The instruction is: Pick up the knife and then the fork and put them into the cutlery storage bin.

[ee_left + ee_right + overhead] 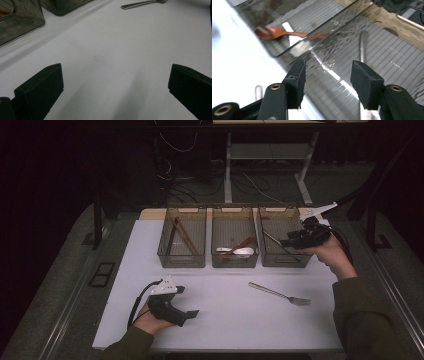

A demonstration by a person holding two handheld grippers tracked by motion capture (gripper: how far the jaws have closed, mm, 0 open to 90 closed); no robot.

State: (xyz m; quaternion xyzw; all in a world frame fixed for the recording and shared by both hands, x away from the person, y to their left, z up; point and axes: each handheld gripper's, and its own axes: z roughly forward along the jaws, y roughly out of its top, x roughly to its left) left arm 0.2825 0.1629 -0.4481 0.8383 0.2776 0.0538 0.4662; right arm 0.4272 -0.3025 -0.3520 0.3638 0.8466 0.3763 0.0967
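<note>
The right gripper (295,241) hangs over the right-hand one of three smoky clear plastic bins (283,257), its black jaws parted about halfway with nothing between them. Directly below the jaws, on the ribbed floor of that bin, lies a slim metal utensil (363,43); it looks like a fork or knife handle, though the glare on the plastic makes it hard to be sure. Just off to that gripper's side, in the middle bin (234,261), rest a reddish-brown wooden spoon (275,32) and a white spoon (241,252). The far bin (182,260) holds long brown chopsticks (185,237).

The left gripper (186,314) sits low on the white table (225,315), its jaws spread wide and empty over bare tabletop. Well ahead of its jaws, on the open table, lies a silver metal fork (280,294), untouched and apart from both grippers.
</note>
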